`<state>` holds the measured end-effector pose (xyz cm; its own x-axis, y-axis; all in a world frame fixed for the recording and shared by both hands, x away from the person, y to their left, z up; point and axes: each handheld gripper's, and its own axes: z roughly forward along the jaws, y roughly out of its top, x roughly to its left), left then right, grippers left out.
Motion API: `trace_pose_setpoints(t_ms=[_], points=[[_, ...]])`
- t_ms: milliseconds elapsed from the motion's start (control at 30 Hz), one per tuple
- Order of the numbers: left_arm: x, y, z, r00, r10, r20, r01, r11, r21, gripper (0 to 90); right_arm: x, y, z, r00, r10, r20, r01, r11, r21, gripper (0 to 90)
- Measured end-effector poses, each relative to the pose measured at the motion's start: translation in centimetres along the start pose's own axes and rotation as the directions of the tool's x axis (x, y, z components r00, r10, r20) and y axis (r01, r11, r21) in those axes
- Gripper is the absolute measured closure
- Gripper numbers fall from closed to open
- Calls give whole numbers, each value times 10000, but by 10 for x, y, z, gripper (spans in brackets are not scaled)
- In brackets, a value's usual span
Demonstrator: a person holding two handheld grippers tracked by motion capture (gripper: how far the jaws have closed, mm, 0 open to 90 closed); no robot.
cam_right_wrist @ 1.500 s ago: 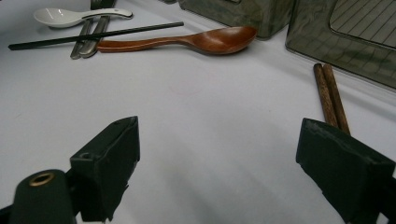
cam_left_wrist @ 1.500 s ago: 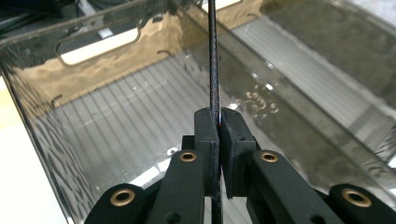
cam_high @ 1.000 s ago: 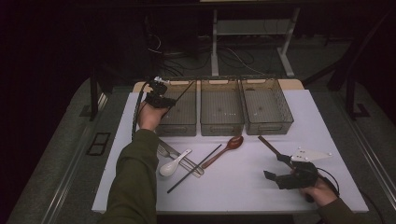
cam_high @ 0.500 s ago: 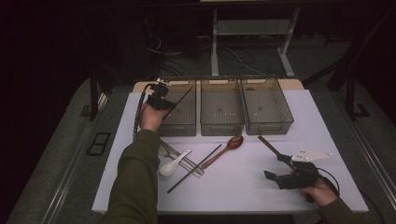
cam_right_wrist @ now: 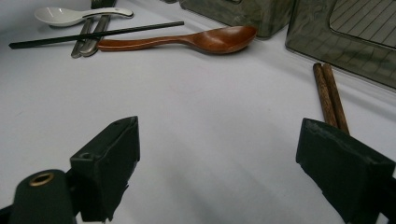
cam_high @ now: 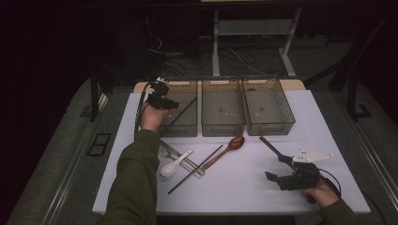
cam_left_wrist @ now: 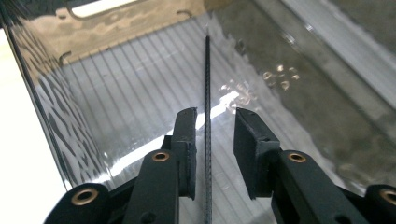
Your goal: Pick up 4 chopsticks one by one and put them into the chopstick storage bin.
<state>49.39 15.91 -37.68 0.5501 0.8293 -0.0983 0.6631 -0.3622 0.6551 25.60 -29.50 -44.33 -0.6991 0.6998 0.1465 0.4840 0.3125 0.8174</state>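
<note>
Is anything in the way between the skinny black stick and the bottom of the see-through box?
Nothing visible. The thin black chopstick runs between the left claw's parted jaws, which have just been opening, with its tip over the bare ribbed floor of the leftmost clear plastic bin.

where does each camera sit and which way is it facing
High view: above the person's side, looking forward and down on the table; both forearms and hands enter from below.
Left gripper view: on the left claw, looking into the left bin; its jaws, just opening, flank a black chopstick without pressing it.
Right gripper view: on the right claw, low over the table, jaws wide apart, facing the wooden spoon.
Shared: high and right gripper views both show the wooden spoon and brown chopsticks.
</note>
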Motion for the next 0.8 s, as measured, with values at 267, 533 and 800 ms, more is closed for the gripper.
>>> trace_pose_setpoints(t_ms=[267,533,800], points=[[-8,3,-18,9983,258,522,-224,9976,-653,607,0,0,0,10000,-27,5,27,10000,34,129],[-20,5,-35,9920,771,995,-662,9919,-1088,523,0,0,0,10000,-22,23,22,10000,45,129],[-32,-1,-50,9851,1197,1232,-988,9815,-1640,444,0,0,0,10000,4,47,-4,10000,50,129]])
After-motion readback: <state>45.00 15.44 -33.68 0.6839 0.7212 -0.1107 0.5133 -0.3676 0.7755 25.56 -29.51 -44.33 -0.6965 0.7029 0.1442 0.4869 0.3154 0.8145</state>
